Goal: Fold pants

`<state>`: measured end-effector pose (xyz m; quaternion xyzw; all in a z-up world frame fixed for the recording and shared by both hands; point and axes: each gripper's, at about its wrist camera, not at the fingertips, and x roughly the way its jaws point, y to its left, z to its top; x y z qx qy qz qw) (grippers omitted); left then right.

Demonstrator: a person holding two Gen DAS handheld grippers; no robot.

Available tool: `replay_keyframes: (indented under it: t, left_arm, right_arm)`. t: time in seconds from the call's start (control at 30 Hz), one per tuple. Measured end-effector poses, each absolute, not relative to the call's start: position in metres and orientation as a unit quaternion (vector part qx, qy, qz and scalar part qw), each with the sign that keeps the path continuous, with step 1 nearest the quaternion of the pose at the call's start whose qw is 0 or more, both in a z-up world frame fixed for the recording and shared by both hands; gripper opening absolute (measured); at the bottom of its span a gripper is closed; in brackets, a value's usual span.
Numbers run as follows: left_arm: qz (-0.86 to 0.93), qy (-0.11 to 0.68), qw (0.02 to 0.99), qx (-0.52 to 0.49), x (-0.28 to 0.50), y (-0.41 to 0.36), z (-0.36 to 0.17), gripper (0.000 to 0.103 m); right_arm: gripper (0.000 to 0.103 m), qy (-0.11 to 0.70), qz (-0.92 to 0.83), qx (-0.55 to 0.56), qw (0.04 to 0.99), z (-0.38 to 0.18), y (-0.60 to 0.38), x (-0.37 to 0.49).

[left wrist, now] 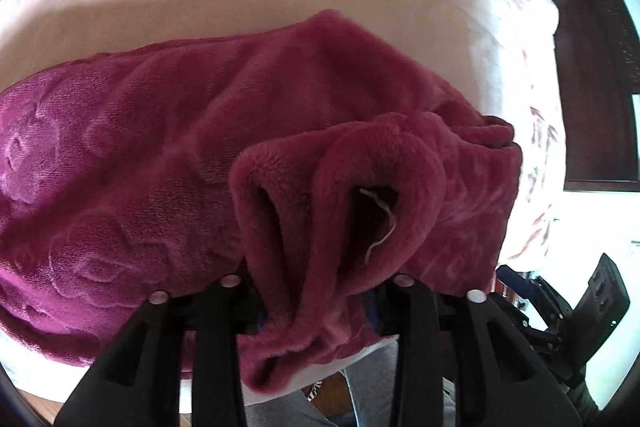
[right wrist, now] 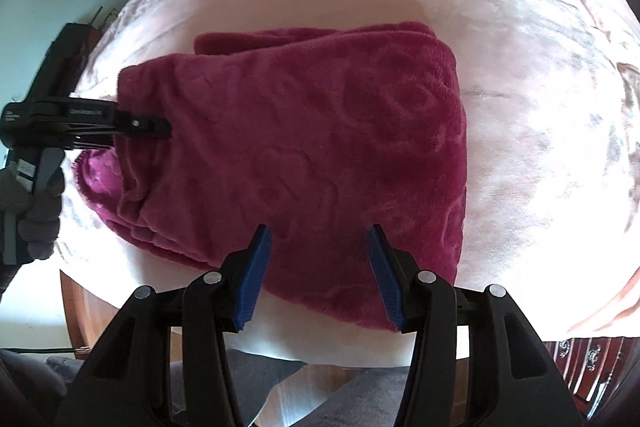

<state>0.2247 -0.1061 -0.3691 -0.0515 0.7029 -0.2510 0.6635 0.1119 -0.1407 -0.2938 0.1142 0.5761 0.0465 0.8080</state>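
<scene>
- The right claw [right wrist: 318, 275] hovers wide open over the near edge of the pants [right wrist: 304, 155], gripping nothing, likely free to press or take the next corner
- The left claw [left wrist: 316, 303] is pinched on a bunched fold of the pants [left wrist: 224, 163], lifting that end so it can be carried across
- The magenta fleece pants lie partly folded on the pale pink bed [right wrist: 520, 131]

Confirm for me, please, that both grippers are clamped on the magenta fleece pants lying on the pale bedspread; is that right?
Only the left gripper is clamped on the magenta fleece pants. The right wrist view shows the right gripper open, its blue pads spread apart above the near edge. The pants do lie on the pale bedspread.
</scene>
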Motion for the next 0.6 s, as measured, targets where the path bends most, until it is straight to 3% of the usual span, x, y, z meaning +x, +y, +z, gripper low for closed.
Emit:
replay_keyframes:
  t: [0.1,0.37,0.6]
  left_arm:
    - [-0.242,0.701,0.668,-0.056,0.227,-0.106,-0.372,0.047]
    - [-0.214,0.704,0.674,-0.069,0.232,-0.089,-0.376,0.05]
    - [-0.169,0.707,0.682,-0.075,0.228,-0.094,-0.38,0.068]
  right_arm:
    - [0.052,0.583,0.036,0.111,0.804,-0.301,-0.145,0.114]
    - [0.052,0.561,0.032,0.126,0.817,-0.279,-0.178,0.118]
    - [0.055,0.555,0.039,0.147,0.818,-0.269,-0.214,0.15]
